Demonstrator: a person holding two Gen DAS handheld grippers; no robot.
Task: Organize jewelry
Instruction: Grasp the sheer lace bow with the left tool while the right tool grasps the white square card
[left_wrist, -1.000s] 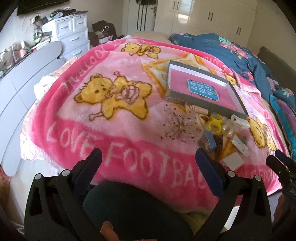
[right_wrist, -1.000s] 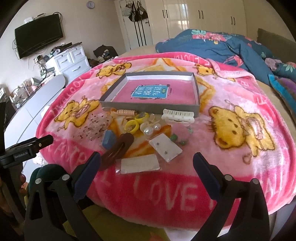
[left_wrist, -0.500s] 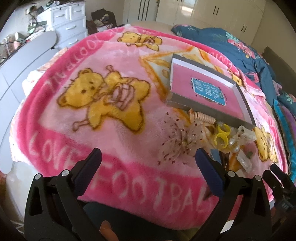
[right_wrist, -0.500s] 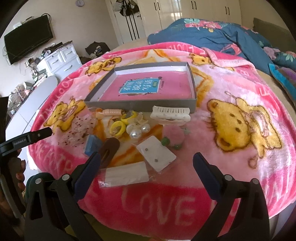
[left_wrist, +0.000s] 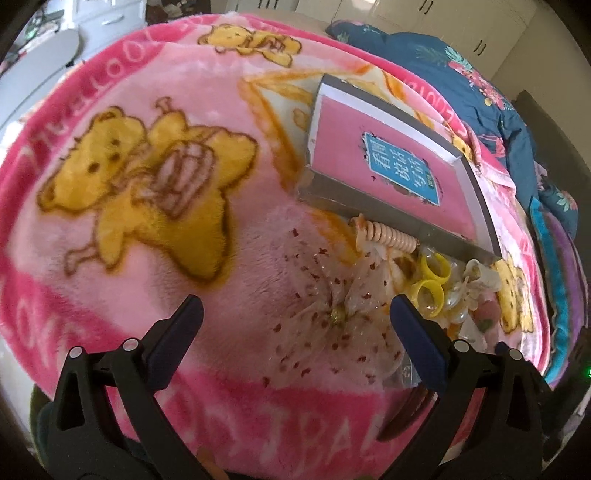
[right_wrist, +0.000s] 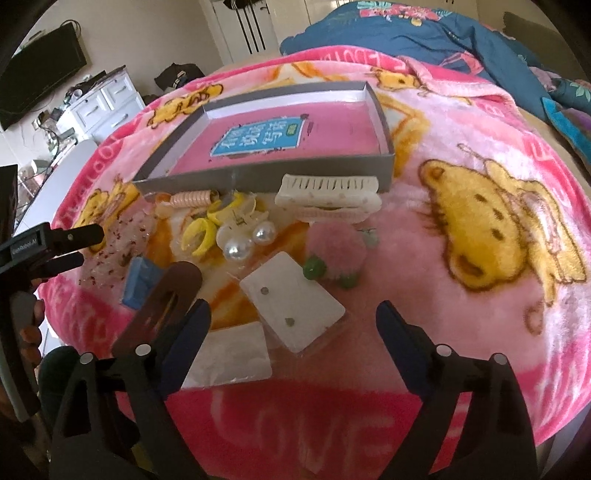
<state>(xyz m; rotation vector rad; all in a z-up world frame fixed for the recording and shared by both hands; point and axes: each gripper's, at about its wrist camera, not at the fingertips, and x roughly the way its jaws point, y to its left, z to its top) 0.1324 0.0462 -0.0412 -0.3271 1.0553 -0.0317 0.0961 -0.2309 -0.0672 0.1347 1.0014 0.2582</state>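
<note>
A grey open box (right_wrist: 258, 177) with a pink liner lies on the pink bear blanket; it also shows in the left wrist view (left_wrist: 369, 199). Jewelry lies in front of it: a clear speckled bow (left_wrist: 332, 314), a peach spiral tie (right_wrist: 190, 199), yellow rings (right_wrist: 199, 234), pearls (right_wrist: 238, 249), a white claw clip (right_wrist: 327, 197), a pink pompom (right_wrist: 334, 251), an earring card (right_wrist: 291, 301), a brown hair clip (right_wrist: 162, 302) and a blue piece (right_wrist: 140, 282). My left gripper (left_wrist: 295, 317) is open just above the bow. My right gripper (right_wrist: 293, 321) is open over the earring card.
A blue floral duvet (right_wrist: 424, 33) lies bunched at the far side of the bed. White drawers (right_wrist: 99, 103) and a wall TV (right_wrist: 37, 77) stand at the left. My left gripper shows at the left edge of the right wrist view (right_wrist: 74, 245). The blanket's front edge (right_wrist: 295, 424) drops off below my fingers.
Both grippers have moved forward and down toward the jewelry. The left one now hovers over the speckled bow, the right one over the earring card. Both stay open.
</note>
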